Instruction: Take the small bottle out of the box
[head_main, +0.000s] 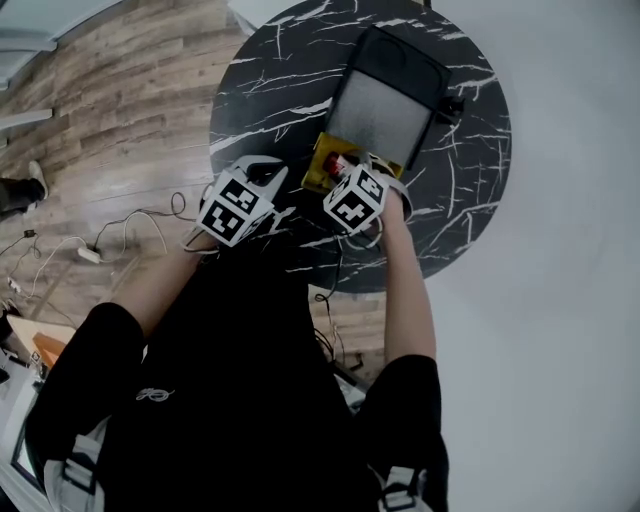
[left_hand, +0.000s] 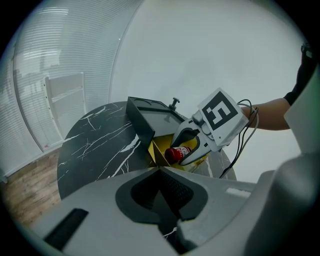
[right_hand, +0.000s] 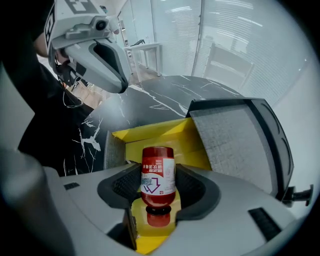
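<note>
right gripper view: right claw (right_hand: 159, 187) apart around the small bottle (right_hand: 158, 177), maybe touching, box (right_hand: 150, 134) largely hidden; left claw (left_hand: 162, 175) together.

Soft, even daylight, faint shadows; fisheye bending and dark corners.

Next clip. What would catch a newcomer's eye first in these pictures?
The small red bottle first: it sits, cap toward the camera, between the right gripper's wide-spread jaws at the bright yellow box. Next, the round black marble table with white veins, which carries that box and a dark case behind it. The left gripper hangs nearby, jaws together and empty.
</note>
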